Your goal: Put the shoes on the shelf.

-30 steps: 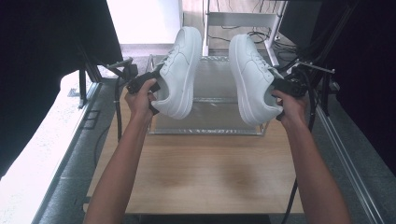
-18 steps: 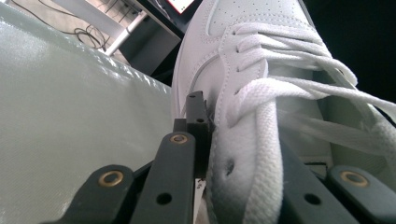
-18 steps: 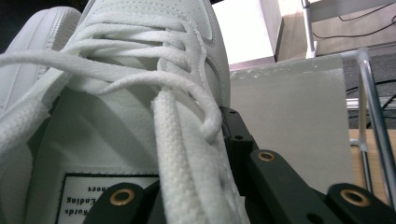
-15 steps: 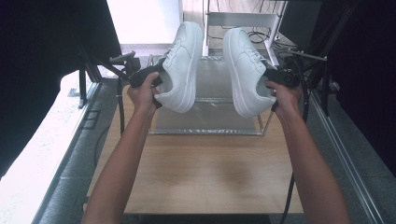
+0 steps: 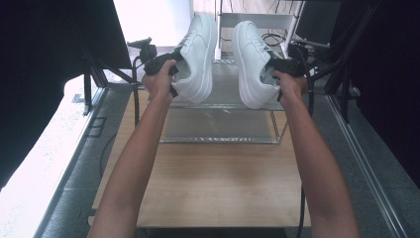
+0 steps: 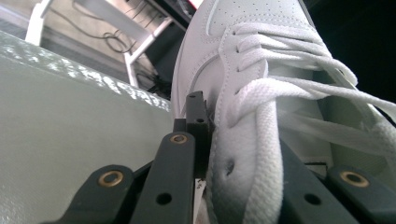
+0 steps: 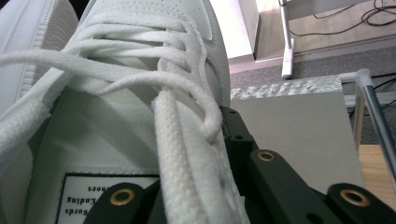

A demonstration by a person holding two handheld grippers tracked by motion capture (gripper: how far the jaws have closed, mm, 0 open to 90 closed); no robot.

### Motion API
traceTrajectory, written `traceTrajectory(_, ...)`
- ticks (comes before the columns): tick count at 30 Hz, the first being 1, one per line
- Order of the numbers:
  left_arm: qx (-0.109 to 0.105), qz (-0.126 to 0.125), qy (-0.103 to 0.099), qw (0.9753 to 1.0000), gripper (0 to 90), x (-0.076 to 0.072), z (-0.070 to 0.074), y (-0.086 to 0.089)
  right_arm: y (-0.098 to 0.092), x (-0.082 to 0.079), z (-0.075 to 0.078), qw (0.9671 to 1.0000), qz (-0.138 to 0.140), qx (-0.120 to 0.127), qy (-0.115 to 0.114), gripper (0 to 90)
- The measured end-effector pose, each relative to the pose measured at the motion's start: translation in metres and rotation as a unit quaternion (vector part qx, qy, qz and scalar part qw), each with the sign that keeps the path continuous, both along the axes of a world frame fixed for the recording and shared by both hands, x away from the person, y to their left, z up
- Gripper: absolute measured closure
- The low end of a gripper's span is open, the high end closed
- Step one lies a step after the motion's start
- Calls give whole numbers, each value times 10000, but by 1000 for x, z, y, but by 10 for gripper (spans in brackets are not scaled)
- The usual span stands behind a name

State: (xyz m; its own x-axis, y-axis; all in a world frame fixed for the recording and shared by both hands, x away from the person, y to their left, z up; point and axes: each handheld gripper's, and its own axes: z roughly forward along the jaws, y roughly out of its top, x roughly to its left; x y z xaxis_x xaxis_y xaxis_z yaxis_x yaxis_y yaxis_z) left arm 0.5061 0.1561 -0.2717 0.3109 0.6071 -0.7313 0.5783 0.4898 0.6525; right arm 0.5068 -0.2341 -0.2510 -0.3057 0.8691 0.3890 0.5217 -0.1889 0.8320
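Two white lace-up sneakers hang in the air above a frosted shelf. In the high view my left gripper (image 5: 166, 67) is shut on the left sneaker (image 5: 198, 52) at its collar, toe pointing away. My right gripper (image 5: 282, 67) is shut on the right sneaker (image 5: 250, 59) the same way. In the left gripper view my left gripper (image 6: 224, 163) pinches the side wall of the left sneaker (image 6: 252, 56) beside the laces. In the right gripper view my right gripper (image 7: 196, 182) clamps the eyelet edge of the right sneaker (image 7: 140, 56); the left sneaker's sole (image 7: 28, 28) shows beside it.
A metal-framed rack with frosted shelves (image 5: 223, 124) stands at the far end of the wooden table (image 5: 208, 183). A camera stand (image 5: 141, 47) rises at the back left. Cables and a white frame (image 5: 257, 20) lie behind the rack. Dark curtains flank both sides.
Both hands have carried the sneakers forward, away from the person, and a little closer together. The grips on the shoes have stayed the same.
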Motion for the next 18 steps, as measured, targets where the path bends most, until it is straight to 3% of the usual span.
traceTrajectory(2,204,132,122,9996,838,9,-4,-5,9,11,-3,9999,-115,-60,89,877)
traceTrajectory(14,579,356,538,9962,835,29,-26,-22,33,40,-25,9977,-413,-322,434,875)
traceTrajectory(17,678,400,708,9944,831,33,-29,-27,38,43,-27,9975,-450,-294,453,874)
traceTrajectory(18,771,454,801,9928,823,35,-31,-31,41,44,-28,9971,-481,-354,462,867)
